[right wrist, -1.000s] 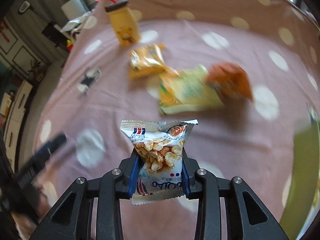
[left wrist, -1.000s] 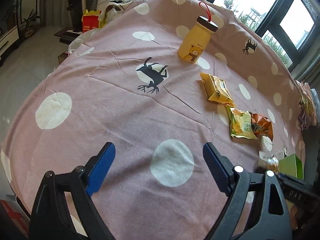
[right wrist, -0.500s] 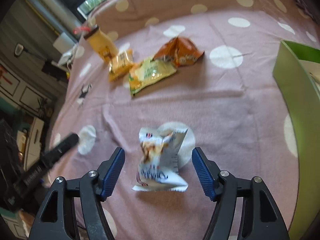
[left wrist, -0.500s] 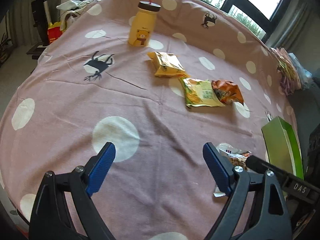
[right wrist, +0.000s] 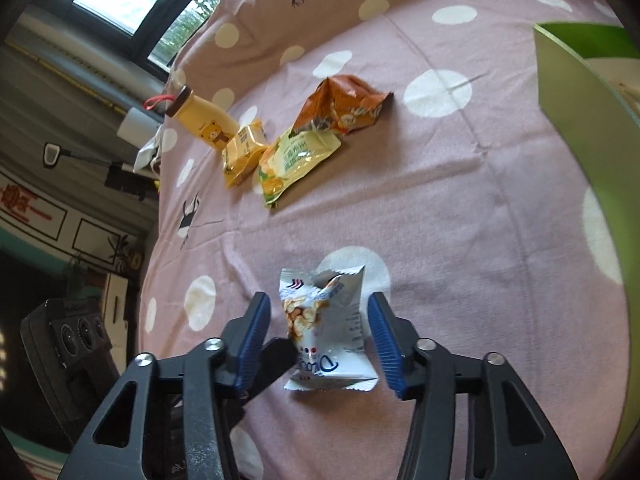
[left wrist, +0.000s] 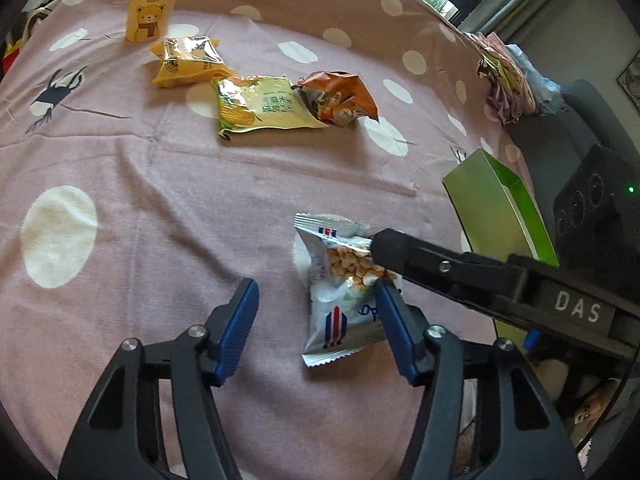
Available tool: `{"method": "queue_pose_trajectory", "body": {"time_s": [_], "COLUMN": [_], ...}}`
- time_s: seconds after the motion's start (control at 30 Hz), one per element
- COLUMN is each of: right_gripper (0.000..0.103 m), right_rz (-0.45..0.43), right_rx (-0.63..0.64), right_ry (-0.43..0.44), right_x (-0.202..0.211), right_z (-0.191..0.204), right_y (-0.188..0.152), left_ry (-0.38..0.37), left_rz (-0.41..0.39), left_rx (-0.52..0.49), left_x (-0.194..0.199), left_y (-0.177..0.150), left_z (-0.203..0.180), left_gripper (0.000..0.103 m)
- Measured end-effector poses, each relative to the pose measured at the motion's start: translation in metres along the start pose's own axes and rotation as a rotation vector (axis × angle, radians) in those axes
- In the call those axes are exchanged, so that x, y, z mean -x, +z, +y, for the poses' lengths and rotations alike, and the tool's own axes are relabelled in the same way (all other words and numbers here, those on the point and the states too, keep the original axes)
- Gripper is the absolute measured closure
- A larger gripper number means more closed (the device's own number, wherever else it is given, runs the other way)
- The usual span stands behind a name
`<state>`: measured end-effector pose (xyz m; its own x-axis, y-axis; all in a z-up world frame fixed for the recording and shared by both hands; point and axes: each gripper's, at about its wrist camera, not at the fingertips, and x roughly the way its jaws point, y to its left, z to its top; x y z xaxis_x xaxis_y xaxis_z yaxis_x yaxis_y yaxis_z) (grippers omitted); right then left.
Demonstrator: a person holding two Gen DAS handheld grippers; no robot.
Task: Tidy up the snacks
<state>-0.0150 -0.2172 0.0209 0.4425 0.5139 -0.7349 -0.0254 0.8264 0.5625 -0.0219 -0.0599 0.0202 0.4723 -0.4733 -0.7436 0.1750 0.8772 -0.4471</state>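
Note:
A silver peanut packet (left wrist: 340, 280) (right wrist: 328, 328) lies on the pink dotted tablecloth (left wrist: 160, 200). My left gripper (left wrist: 316, 324) has its jaws closing; the packet sits by its right finger, while its left finger stands clear. My right gripper (right wrist: 320, 332) straddles the same packet with its jaws closing and small gaps at both pads. Its black finger (left wrist: 404, 250) reaches over the packet from the right. Farther back lie a yellow packet (left wrist: 186, 60), a green corn packet (left wrist: 260, 108) and an orange packet (left wrist: 340, 96).
An open green box (left wrist: 496, 204) (right wrist: 580, 88) stands at the right edge. A yellow bear bottle (left wrist: 150, 4) (right wrist: 204, 120) stands at the back. A heap of wrappers (left wrist: 508, 76) lies at the far right rim. A black device (left wrist: 592, 208) sits beyond the box.
The right gripper let go of the silver packet, which now lies on the cloth, then narrowed around it. The left gripper swung right to the packet and its jaws narrowed.

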Motion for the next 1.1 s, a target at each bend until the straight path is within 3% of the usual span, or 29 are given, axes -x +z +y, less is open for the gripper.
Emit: {"method": "queue_pose_trajectory", "body": {"time_s": [0.17,0.37,0.73,0.83,1.1], "right_gripper": [0.070,0.070,0.070,0.070,0.070], "right_rz": [0.023,0.006,-0.268,-0.390,-0.535], "right_rx": [-0.027,-0.025,0.185,0.226,0.166], "right_ry": [0.036,0.049,0.133,0.135,0.048], "right_x": [-0.011,-0.007,0.069,0.109,0.158], "right_z": [-0.003,-0.002,0.040,0.042,0.015], "right_y": [-0.002,-0.003,-0.013,-0.016,-0.015], "left_ry": [-0.097,-0.116,-0.163,-0.198,-0.342], "left_rz": [0.018,-0.017,-0.320,-0.384,-0.339], "left_rx": [0.003,-0.029,-0.190,-0.243,-0.358], "left_x": [-0.005,0.003,0.075,0.087,0.067], "left_y": [-0.002,-0.004,-0.008,-0.011,0.006], "left_z": [-0.005,-0.013,-0.058,-0.077,-0.135], "left_gripper": [0.079,0.084,0.084,0.084,0.083]}}
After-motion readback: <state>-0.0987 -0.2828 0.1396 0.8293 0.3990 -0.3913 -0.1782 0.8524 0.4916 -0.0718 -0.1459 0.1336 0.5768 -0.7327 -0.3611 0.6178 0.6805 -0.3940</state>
